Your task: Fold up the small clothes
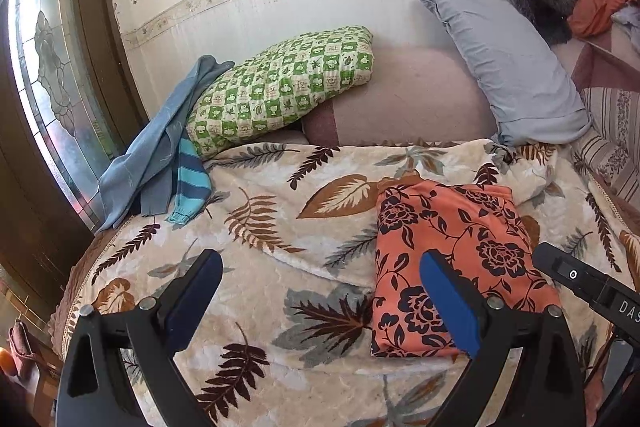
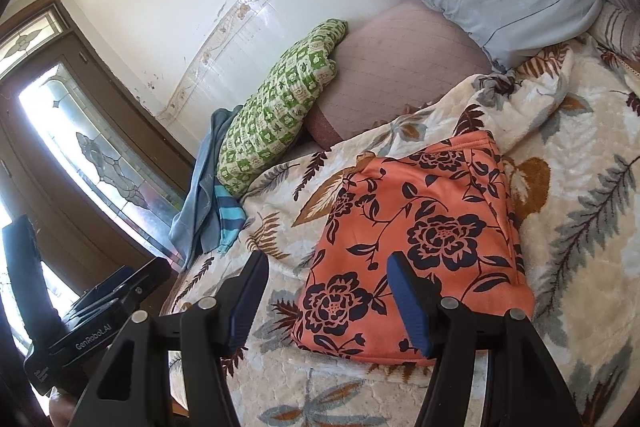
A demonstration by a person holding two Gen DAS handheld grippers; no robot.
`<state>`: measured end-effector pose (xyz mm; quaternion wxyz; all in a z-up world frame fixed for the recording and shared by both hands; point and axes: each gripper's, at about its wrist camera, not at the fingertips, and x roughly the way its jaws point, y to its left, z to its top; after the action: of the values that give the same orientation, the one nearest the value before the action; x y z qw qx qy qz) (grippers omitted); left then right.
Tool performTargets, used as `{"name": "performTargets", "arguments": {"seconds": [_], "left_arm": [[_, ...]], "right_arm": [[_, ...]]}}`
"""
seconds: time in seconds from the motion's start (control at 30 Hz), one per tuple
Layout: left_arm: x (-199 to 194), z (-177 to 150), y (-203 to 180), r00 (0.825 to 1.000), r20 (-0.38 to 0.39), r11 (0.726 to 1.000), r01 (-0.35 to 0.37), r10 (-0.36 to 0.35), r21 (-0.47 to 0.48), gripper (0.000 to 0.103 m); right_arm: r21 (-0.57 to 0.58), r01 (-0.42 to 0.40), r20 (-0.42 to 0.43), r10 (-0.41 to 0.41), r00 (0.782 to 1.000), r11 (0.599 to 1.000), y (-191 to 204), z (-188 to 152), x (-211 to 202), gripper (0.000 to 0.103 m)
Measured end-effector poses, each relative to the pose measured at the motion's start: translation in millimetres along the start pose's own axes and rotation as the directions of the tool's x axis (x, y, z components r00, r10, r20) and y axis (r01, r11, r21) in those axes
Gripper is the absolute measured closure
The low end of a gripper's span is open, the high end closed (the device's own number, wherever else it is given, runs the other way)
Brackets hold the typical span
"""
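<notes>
Both claws gape empty — left gripper [image 1: 320, 275], right gripper [image 2: 328, 277] — so pinch the folded orange floral cloth [image 2: 420, 227] by its near corners, squarely.

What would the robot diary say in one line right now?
orange floral garment: folded, lying on leaf blanket | left hand-held gripper: open, empty | right hand-held gripper: open, empty

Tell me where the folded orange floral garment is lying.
The orange floral garment lies folded on the leaf-print blanket, right of centre in the left wrist view, below the grey-blue pillow.
</notes>
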<state>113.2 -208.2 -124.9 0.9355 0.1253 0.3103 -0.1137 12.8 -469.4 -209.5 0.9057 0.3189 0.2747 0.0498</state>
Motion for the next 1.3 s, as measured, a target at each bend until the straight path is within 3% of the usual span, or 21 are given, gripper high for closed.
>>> {"name": "performTargets", "arguments": {"seconds": [0.43, 0.53, 0.6, 0.67, 0.73, 0.87, 0.97, 1.1, 1.3], "left_arm": [[33.0, -5.6, -4.2, 0.999, -0.050, 1.000, 0.008, -0.009, -0.008, 0.004], [50.9, -11.0, -5.5, 0.994, -0.091, 0.998, 0.056, -0.057, -0.016, 0.004], [75.0, -18.9, -7.6, 0.978, -0.179, 0.994, 0.103, -0.106, -0.027, 0.004], [100.1, -30.9, -9.2, 0.951, -0.273, 0.990, 0.133, -0.142, -0.052, 0.004], [116.9, -42.6, -9.3, 0.932, -0.323, 0.986, 0.141, -0.162, -0.087, 0.004], [132.5, -53.2, -12.3, 0.917, -0.345, 0.978, 0.167, -0.199, -0.123, 0.004], [142.7, -47.5, -15.3, 0.903, -0.337, 0.962, 0.225, -0.266, -0.155, 0.004], [166.0, -36.0, -21.1, 0.849, -0.355, 0.918, 0.338, -0.392, -0.207, 0.004], [183.4, -27.9, -29.7, 0.793, -0.345, 0.864, 0.443, -0.502, -0.239, 0.004]], "right_arm": [[-0.005, 0.044, -0.016, -0.044, 0.999, 0.999, -11.1, 5.6, 5.3, 0.038], [0.014, 0.077, -0.030, -0.077, 0.997, 0.997, -21.9, 7.7, 6.1, 0.038], [0.041, 0.102, -0.039, -0.100, 0.994, 0.994, -33.1, 9.5, 5.5, 0.038], [0.078, 0.125, -0.053, -0.121, 0.991, 0.989, -46.3, 10.5, 4.7, 0.038], [0.124, 0.150, -0.071, -0.142, 0.987, 0.981, -61.9, 11.3, 3.8, 0.038], [0.188, 0.215, -0.110, -0.197, 0.974, 0.958, -90.5, 11.2, 2.3, 0.038], [0.245, 0.219, -0.137, -0.190, 0.972, 0.944, -110.7, 9.6, 4.6, 0.038], [0.354, 0.171, -0.168, -0.118, 0.979, 0.920, -132.5, 7.5, 13.1, 0.038], [0.433, 0.151, -0.215, -0.061, 0.975, 0.889, -149.4, 2.7, 33.3, 0.037]]}}
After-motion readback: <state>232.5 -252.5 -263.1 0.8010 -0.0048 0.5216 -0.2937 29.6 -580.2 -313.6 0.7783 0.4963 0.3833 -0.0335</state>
